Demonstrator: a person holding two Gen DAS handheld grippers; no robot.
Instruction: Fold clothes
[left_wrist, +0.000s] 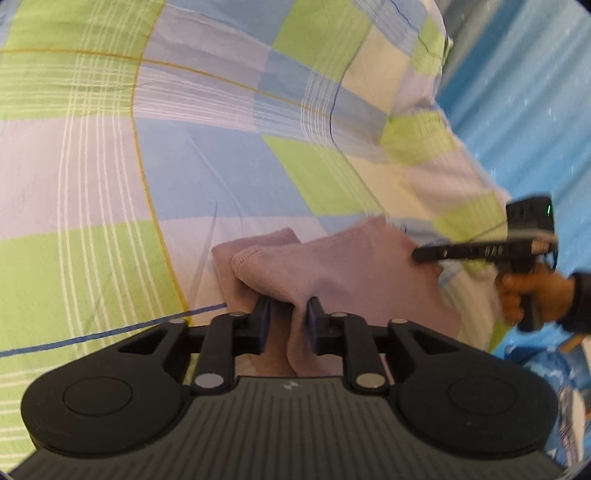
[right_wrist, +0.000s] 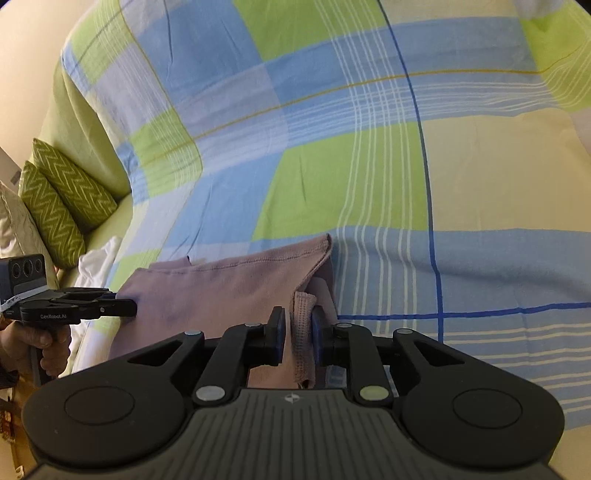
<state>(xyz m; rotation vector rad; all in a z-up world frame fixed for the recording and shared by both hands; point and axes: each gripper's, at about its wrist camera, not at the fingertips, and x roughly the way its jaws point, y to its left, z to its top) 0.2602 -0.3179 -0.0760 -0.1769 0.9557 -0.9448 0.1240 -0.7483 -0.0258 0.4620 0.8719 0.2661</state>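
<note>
fingers of both the left gripper (left_wrist: 287, 325) and right gripper (right_wrist: 298, 334) pinch the mauve garment (right_wrist: 236, 288).

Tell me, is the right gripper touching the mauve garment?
Touching. The right wrist view shows the right gripper with its blue pads pinching a bunched fold of the mauve garment.

A checked bedsheet (right_wrist: 351, 177) in green, blue and cream covers the bed, two green zigzag cushions (right_wrist: 59, 206) beside it.
</note>
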